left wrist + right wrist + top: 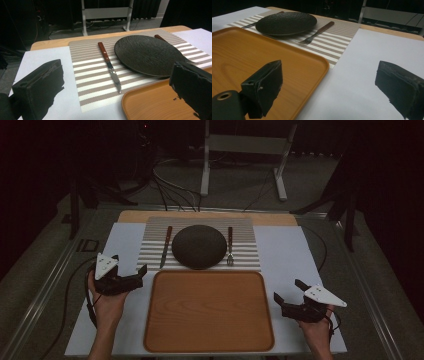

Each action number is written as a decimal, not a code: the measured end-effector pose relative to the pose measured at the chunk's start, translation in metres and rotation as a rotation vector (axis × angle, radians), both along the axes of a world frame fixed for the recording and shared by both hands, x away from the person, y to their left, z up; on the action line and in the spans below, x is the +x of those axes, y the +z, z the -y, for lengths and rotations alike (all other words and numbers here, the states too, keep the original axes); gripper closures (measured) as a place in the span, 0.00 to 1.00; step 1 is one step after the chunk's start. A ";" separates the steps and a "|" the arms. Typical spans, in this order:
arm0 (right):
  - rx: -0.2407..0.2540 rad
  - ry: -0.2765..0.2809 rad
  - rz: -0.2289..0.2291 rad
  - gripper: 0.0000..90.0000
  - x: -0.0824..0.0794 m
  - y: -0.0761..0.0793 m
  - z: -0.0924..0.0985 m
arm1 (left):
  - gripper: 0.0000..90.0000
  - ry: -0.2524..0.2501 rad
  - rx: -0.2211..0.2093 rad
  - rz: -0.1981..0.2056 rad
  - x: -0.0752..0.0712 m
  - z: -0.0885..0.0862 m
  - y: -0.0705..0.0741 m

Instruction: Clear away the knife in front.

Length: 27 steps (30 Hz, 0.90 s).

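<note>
A dark round plate (199, 246) (147, 54) (286, 23) sits on a striped placemat (150, 251). A knife (165, 246) (109, 66) with a reddish handle lies to its left, a fork (230, 246) (315, 33) to its right. An empty wooden tray (208, 311) (150, 105) (234, 57) lies in front of the mat. My left gripper (129, 264) (117, 85) is open, held just left of the tray. My right gripper (289, 290) (329, 85) is open, held just right of the tray, above the white sheet.
A white sheet (287, 255) covers most of the wooden tabletop (135, 215). Beyond the far edge are cables (170, 190) and a metal stand (245, 150) on the floor. Metal rails (50, 280) run along both sides of the table.
</note>
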State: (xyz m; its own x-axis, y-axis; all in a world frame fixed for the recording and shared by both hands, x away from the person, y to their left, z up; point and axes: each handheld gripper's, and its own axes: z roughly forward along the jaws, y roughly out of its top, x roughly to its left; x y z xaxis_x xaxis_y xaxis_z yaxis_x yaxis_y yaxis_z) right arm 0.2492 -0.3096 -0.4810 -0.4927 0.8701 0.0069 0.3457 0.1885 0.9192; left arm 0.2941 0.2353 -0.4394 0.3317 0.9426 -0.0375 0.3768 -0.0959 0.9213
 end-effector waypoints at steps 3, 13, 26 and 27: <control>-0.001 0.000 -0.001 0.08 0.000 0.000 0.000 | 0.00 -0.004 0.008 -0.001 0.003 0.002 0.001; -0.001 0.001 0.002 0.08 0.000 0.000 0.000 | 0.00 -0.001 0.004 0.013 0.013 0.007 0.009; -0.002 -0.002 -0.002 0.08 0.000 0.000 0.000 | 0.00 0.016 0.021 0.014 0.031 0.009 0.014; -0.002 -0.002 -0.001 0.08 0.000 0.000 0.000 | 0.00 0.020 0.021 0.014 0.032 0.009 0.015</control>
